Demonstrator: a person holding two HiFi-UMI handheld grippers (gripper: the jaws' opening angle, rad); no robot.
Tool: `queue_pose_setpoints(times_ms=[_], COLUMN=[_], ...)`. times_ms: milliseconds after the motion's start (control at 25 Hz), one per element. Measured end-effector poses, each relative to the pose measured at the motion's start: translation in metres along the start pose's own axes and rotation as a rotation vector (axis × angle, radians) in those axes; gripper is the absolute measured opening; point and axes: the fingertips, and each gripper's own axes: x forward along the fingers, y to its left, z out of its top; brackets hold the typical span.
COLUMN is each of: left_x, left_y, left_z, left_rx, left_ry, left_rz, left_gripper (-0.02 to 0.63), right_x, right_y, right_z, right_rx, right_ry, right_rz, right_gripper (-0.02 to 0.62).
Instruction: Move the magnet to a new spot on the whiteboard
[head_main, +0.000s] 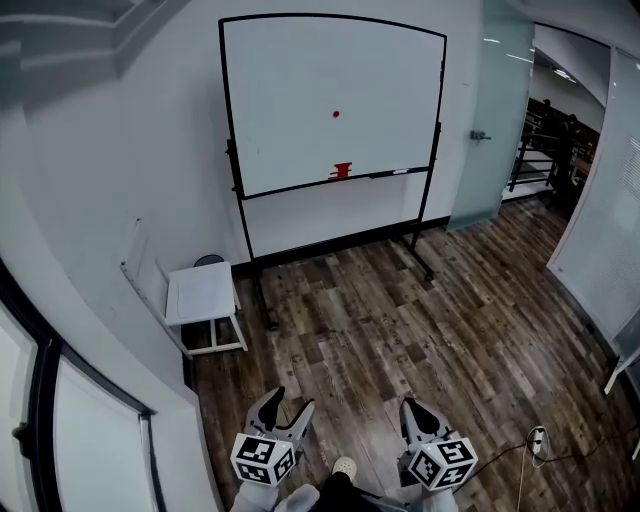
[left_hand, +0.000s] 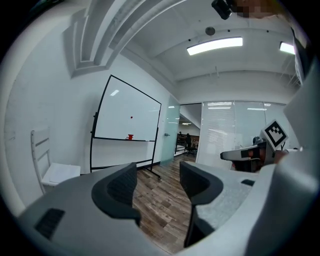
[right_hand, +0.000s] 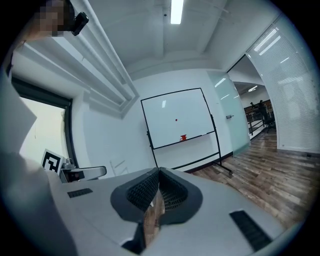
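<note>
A small red magnet (head_main: 336, 114) sticks near the middle of the whiteboard (head_main: 290, 70), which stands on a black wheeled frame far across the room. The magnet also shows as a dot in the left gripper view (left_hand: 131, 118) and the right gripper view (right_hand: 176, 120). A red object (head_main: 342, 171) rests on the board's tray. Both grippers are held low and near me, well away from the board. My left gripper (head_main: 293, 400) (left_hand: 157, 172) is open with nothing between its jaws. My right gripper (head_main: 415, 405) (right_hand: 159, 172) is shut, empty, its tips touching.
A white chair (head_main: 203, 292) stands by the left wall near the board's foot. A frosted glass door (head_main: 490, 120) is right of the board. A power strip with cable (head_main: 537, 437) lies on the wood floor at lower right. My shoe (head_main: 344, 466) shows between the grippers.
</note>
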Motion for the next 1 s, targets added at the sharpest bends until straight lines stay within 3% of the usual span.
queue_pose_setpoints(times_ms=[440, 1000], left_x=[0.090, 0.156], left_y=[0.025, 0.046], left_z=[0.015, 0.019], left_rx=[0.002, 0.009], left_ry=[0.023, 0.027], left_rz=[0.017, 0.033], left_gripper=[0.282, 0.284], right_x=[0.075, 0.134], right_y=[-0.059, -0.095], right_z=[0.024, 0.037], right_rx=[-0.006, 0.000], right_ry=[0.020, 0.018], right_rz=[0.009, 0.047], right_gripper=[0.026, 0.026])
